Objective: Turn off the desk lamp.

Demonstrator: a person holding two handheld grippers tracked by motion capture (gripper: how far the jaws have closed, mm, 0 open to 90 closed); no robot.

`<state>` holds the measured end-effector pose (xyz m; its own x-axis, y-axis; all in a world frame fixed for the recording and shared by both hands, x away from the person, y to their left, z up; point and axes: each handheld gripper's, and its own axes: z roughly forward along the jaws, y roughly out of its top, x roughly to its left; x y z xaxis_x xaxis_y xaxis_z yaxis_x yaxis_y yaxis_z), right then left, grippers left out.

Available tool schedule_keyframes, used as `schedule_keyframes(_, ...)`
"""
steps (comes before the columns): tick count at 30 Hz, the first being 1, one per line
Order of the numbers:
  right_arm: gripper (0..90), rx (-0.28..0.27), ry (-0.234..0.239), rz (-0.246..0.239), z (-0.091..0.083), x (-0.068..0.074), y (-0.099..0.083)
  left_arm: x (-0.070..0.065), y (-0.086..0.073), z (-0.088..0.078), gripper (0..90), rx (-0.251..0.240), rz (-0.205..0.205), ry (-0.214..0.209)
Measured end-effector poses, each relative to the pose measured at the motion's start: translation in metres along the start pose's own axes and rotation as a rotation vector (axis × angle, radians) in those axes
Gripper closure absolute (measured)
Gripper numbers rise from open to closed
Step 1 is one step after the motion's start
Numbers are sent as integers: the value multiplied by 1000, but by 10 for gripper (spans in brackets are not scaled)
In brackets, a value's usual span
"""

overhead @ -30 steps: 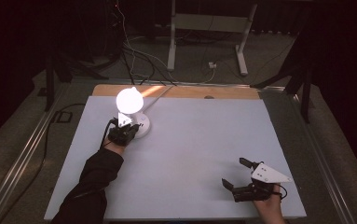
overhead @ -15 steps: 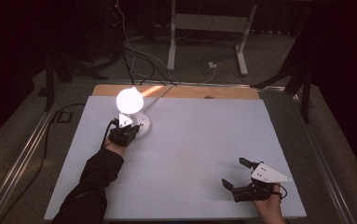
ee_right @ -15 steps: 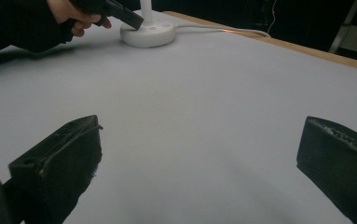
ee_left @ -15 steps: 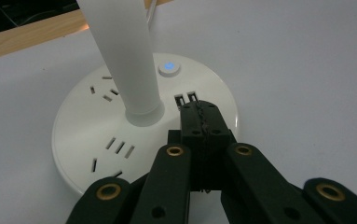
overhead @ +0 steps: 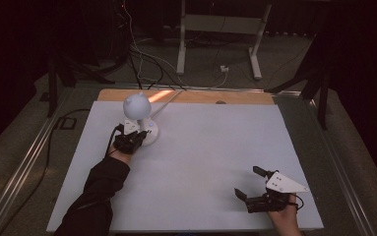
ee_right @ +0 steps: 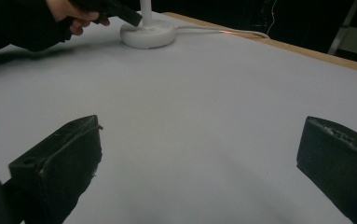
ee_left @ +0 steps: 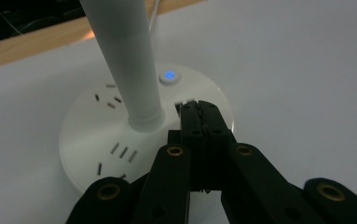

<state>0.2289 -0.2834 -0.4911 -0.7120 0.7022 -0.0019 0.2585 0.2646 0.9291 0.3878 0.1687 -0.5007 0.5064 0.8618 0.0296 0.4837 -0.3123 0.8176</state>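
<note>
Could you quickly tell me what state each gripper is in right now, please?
Left gripper: closed, empty, tips over the lamp base.
Right gripper: open, holding nothing.

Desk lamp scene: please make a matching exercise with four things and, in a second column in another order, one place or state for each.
Things:
1. lamp base
2. left tongs
3. right tongs
4. round button

Places or states:
A. jaws wide apart over bare white table
B. glowing blue
C. jaws closed together, tips at the base
D. round, white, carries a white pole

Pairs: 1-D, 2-C, 3-A, 4-B
</note>
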Motion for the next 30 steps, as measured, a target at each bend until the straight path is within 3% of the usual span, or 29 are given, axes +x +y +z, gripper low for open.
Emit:
schedule_keyframes(5, 0, 4, 1, -1, 1, 1, 0, -1, 11, -13, 895, -27, -21, 2)
schedule_keyframes(13, 0, 1, -1, -1, 0, 0, 0, -3, 13, -20, 867, -18, -48, -21)
schedule_keyframes(15, 0, 0, -1, 0, -1, 0, 0, -4, 14, -21, 824, -22, -46, -17)
schedule_keyframes(17, 0, 0, -1, -1, -1, 0, 0, -5, 14, -22, 685, -25, -51, -31)
schedule_keyframes(18, 0, 0, -1, -1, -1, 0, 0, -5, 15, -23, 685, -20, -56, -37)
schedule_keyframes(20, 0, 1, -1, 0, -1, 0, 0, -6, 16, -24, 579, -19, -61, -40)
schedule_keyframes(21, 0, 1, -1, 0, -1, 0, 0, -6, 16, -25, 579, -17, -65, -52)
schedule_keyframes(23, 0, 1, -1, -1, 0, 0, 0, -7, 18, -26, 486, -12, -73, -56)
schedule_keyframes(25, 0, 2, -2, -1, 0, 0, 0, -7, 18, -28, 448, -10, -83, -61)
schedule_keyframes(26, 0, 1, -2, 1, -1, 0, 0, -7, 19, -29, 380, -7, -87, -67)
schedule_keyframes(30, 0, 2, -1, 2, -1, 0, 0, -6, 19, -32, 291, 12, -97, -83)
